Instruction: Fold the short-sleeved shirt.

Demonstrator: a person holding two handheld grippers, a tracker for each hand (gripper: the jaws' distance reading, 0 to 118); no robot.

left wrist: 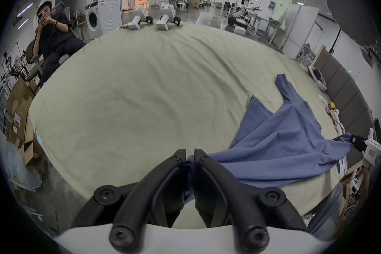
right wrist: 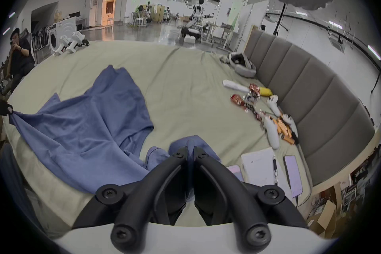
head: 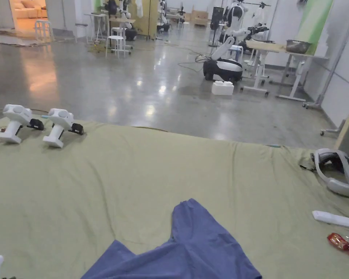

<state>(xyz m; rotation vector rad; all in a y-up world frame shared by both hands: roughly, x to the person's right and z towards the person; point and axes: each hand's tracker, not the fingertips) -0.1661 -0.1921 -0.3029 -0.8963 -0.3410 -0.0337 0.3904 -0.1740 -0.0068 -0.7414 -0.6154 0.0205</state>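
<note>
The shirt (head: 192,247), blue and short-sleeved, lies rumpled on the near part of the sheet (head: 133,181), stretched between my two tongs along the near edge, with one sleeve (head: 186,214) pointing away from me across the bed. The sheet is pale green and wrinkled, and it covers the whole wide bed; a grey padded headboard (right wrist: 309,93) runs along its right side. My left gripper (left wrist: 190,155) is clenched on a bunched corner of the shirt at the near left, blue cloth pinched between both jaws and showing in the slit between them. My right gripper (right wrist: 190,150) is clenched too, on a fold of the shirt at the near right, the cloth humped up around and beyond the tips. In the left gripper view the right gripper shows far off at the right edge with the shirt pulled taut toward it. At the far left of the sheet two spare white grippers (head: 39,125) lie side by side, well apart from the shirt. By the headboard at the far right lies a grey headset (head: 335,172). Nearer along that side there is a white remote (head: 333,219), then red wrappers (head: 343,243), white controllers (right wrist: 272,130) and, closest to me, a white booklet (right wrist: 257,165) with phones (right wrist: 292,172) beside it. Off the bed to the left a person (left wrist: 53,35) sits in a chair holding a phone, with a washing machine (left wrist: 103,15) behind.
</note>
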